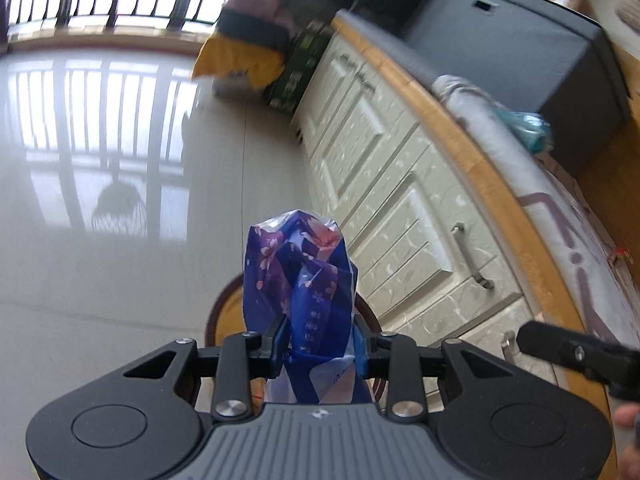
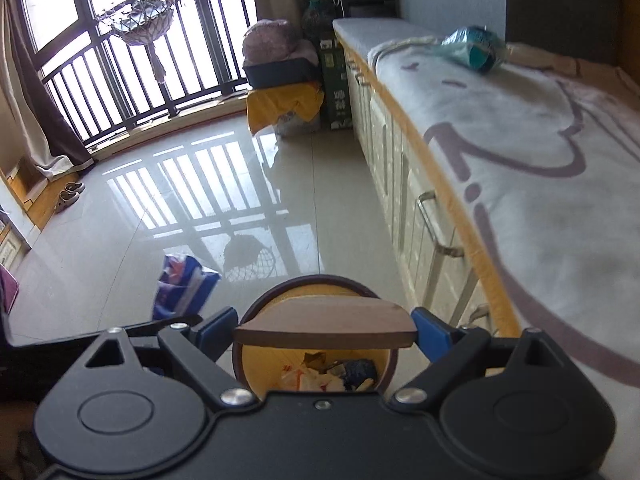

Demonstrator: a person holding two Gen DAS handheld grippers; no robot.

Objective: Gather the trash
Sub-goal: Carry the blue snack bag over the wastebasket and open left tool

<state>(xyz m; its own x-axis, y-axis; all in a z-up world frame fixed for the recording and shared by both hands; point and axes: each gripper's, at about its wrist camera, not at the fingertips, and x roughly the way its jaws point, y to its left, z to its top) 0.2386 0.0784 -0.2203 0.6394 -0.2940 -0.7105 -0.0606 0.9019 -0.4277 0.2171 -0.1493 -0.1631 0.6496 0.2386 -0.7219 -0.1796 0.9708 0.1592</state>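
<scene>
The round bin (image 2: 256, 368) stands on the floor beside the cabinet, its base cut off. The right gripper (image 2: 324, 330) clamps the bin's brown lid (image 2: 324, 330) (edge-on, long axis crosswise). The left gripper (image 1: 320, 346) pinches a blue floral wrapper (image 1: 300, 276), upright, lower end hidden.

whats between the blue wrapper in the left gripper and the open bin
Nothing solid. In the right wrist view the blue wrapper, pinched by the left gripper, hangs left of the bin, with only bare glossy floor showing between them. The right gripper holds the lid up.
</scene>
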